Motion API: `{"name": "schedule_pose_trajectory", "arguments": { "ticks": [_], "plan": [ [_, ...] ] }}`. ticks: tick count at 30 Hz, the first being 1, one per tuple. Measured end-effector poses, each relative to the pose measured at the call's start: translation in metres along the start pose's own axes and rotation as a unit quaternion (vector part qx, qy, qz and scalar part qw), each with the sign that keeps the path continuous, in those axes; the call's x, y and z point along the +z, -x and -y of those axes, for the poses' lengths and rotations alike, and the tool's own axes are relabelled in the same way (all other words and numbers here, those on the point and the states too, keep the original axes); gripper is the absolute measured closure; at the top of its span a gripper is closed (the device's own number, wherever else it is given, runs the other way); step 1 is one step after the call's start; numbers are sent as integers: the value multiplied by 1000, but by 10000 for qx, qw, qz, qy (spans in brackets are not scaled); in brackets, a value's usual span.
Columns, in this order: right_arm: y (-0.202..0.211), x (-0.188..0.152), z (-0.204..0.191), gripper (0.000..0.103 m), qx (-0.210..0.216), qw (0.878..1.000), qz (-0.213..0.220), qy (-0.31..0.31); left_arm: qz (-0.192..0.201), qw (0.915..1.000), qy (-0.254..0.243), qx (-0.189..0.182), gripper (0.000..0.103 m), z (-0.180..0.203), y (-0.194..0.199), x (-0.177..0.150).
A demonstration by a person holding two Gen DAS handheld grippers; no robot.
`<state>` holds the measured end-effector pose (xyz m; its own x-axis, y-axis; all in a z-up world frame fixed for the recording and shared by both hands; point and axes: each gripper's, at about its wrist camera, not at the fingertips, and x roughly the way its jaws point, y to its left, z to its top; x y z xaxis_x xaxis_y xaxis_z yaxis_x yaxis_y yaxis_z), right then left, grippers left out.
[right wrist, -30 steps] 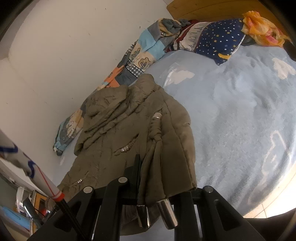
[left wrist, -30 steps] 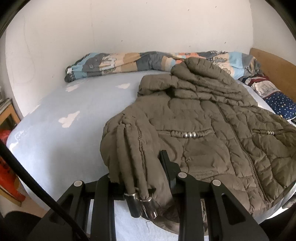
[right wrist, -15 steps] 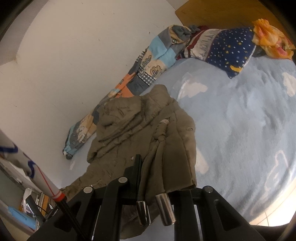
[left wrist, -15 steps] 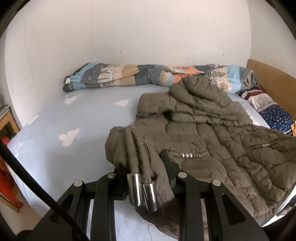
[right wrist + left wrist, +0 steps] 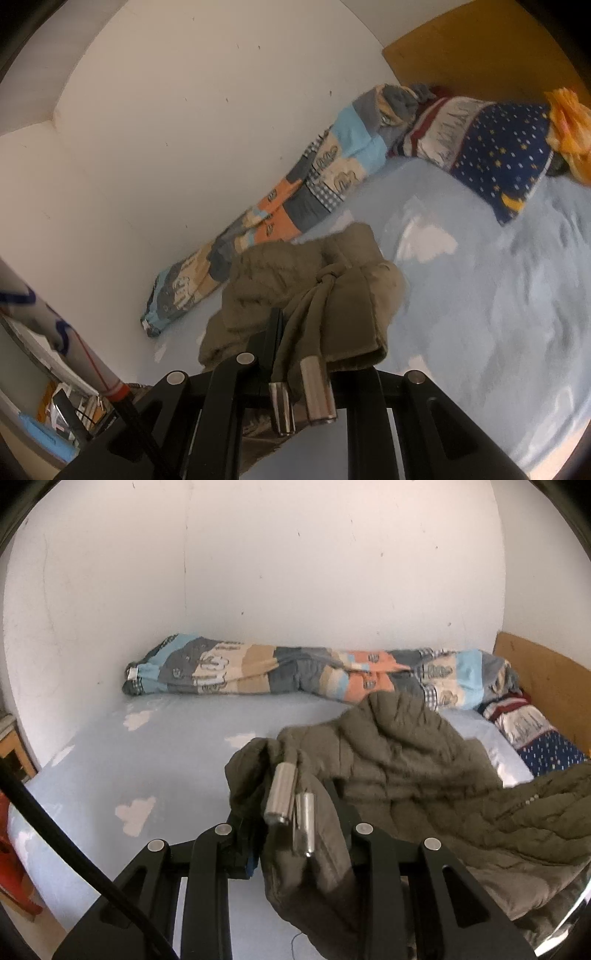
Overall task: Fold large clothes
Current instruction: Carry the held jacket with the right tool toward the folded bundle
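Lifted higher off the bed (image 5: 177, 753), the jacket (image 5: 417, 760) hem stays clamped in my left hand-held gripper (image 5: 291, 819) and right hand-held gripper (image 5: 301, 400), ready to fold over.

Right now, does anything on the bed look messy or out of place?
Nothing looks damaged or spilled. The olive jacket is bunched and partly lifted, its edge pinched by the left gripper and right gripper. A patchwork quilt lies rolled along the wall.
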<state>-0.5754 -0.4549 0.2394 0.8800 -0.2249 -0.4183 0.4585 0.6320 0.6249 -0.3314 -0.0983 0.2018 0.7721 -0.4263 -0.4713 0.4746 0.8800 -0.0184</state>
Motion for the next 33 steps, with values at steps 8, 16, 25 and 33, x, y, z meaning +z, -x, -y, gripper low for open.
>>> {"name": "schedule_pose_trajectory", "arguments": {
  "ticks": [8,16,25,33],
  "plan": [
    [-36,52,-24,89,73,9996,266,118,117,9997,190,-81,75,4,-48,66],
    [-111,106,-33,89,-21,9995,266,170,-137,9992,349,-157,66,10,-131,133],
    [-213,150,-21,89,-422,9989,22,181,174,9983,19,564,59,18,-224,183],
    [-298,172,16,89,-1039,9944,-168,65,224,9945,70,1023,50,-11,-264,202]
  ]
}}
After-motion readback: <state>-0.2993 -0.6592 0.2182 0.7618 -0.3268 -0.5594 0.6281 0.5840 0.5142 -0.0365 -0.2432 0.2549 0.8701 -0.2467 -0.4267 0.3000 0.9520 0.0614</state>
